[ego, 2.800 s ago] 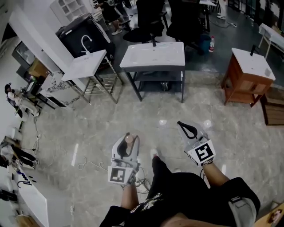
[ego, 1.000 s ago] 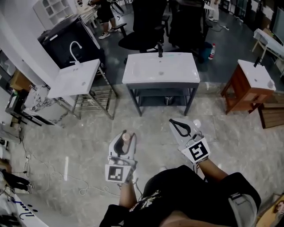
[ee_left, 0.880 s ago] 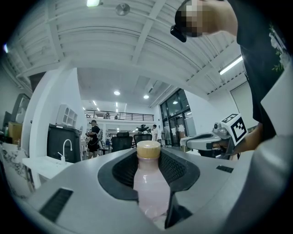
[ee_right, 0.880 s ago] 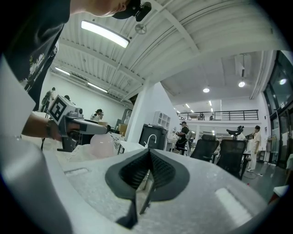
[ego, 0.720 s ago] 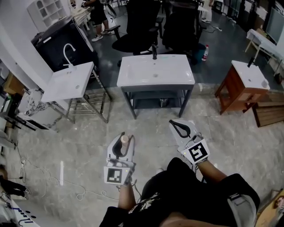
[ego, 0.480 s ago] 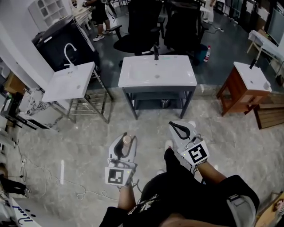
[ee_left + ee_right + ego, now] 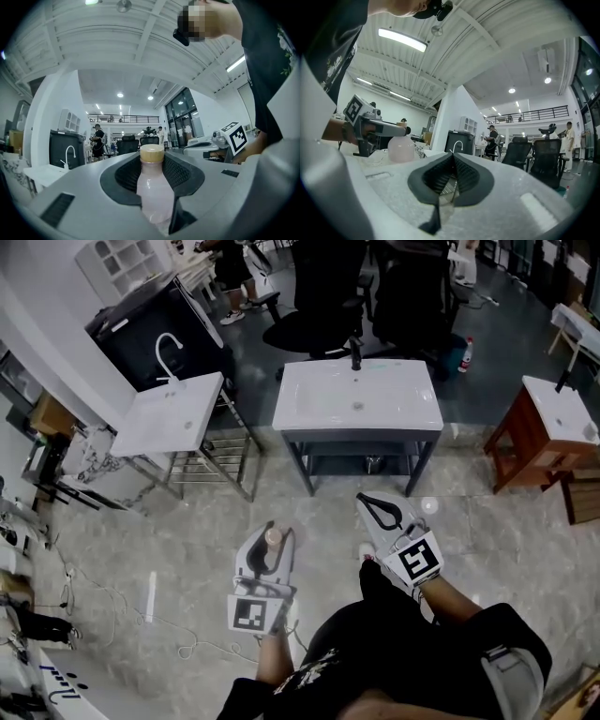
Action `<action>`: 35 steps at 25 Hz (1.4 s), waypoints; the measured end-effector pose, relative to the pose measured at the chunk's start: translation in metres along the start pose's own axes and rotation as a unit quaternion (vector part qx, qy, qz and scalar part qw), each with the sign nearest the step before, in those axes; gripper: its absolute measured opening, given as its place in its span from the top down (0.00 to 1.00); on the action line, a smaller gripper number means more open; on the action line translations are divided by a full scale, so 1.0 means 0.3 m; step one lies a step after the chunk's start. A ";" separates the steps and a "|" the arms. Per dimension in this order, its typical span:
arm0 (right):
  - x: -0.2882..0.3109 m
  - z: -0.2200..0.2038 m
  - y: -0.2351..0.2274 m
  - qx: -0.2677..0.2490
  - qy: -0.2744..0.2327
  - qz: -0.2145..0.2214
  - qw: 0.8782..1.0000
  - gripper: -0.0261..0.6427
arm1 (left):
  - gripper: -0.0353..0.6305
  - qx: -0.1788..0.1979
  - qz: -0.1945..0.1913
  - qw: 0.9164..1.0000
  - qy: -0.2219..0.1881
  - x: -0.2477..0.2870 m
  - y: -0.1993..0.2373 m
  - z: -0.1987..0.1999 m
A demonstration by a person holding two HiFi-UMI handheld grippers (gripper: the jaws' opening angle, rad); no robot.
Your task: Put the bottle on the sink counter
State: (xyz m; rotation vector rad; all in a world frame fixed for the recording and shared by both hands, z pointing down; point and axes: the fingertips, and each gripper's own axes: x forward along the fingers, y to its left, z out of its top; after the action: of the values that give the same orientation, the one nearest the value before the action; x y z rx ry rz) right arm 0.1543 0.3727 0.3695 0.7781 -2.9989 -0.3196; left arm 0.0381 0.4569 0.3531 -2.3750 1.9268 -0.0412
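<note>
A pale pink bottle [image 7: 152, 190] with a tan cap [image 7: 273, 536] stands upright between the jaws of my left gripper [image 7: 264, 554], which is shut on its body [image 7: 152, 164]. The right gripper view also shows the bottle [image 7: 401, 148], off to the left. My right gripper [image 7: 380, 508] hovers over the floor beside the left one. Its black pads meet with nothing between them [image 7: 453, 161]. The sink counter [image 7: 412, 418], a white basin on a dark grey frame with a black tap, stands ahead of both grippers across a stretch of marble floor.
A second white basin with a chrome tap [image 7: 178, 413] sits on a metal rack to the left. A wooden vanity [image 7: 548, 427] stands at the right. Black office chairs [image 7: 319, 296] are behind the counter. Cables [image 7: 187, 645] trail on the floor at lower left.
The grey sink counter has drawn a little closer and shifted right in the head view. Both grippers keep their pose, the bottle staying in the left one.
</note>
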 end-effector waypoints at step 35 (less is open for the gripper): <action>0.575 -0.106 -0.839 0.005 -0.041 0.009 0.999 0.97 | 0.72 -0.025 0.001 1.000 -0.017 0.927 0.269 0.025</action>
State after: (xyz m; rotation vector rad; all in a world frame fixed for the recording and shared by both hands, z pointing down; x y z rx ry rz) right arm 0.1263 0.0681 0.3446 0.7570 -3.0852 -0.3438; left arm 0.0176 0.1690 0.3304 -2.3882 1.9367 0.0471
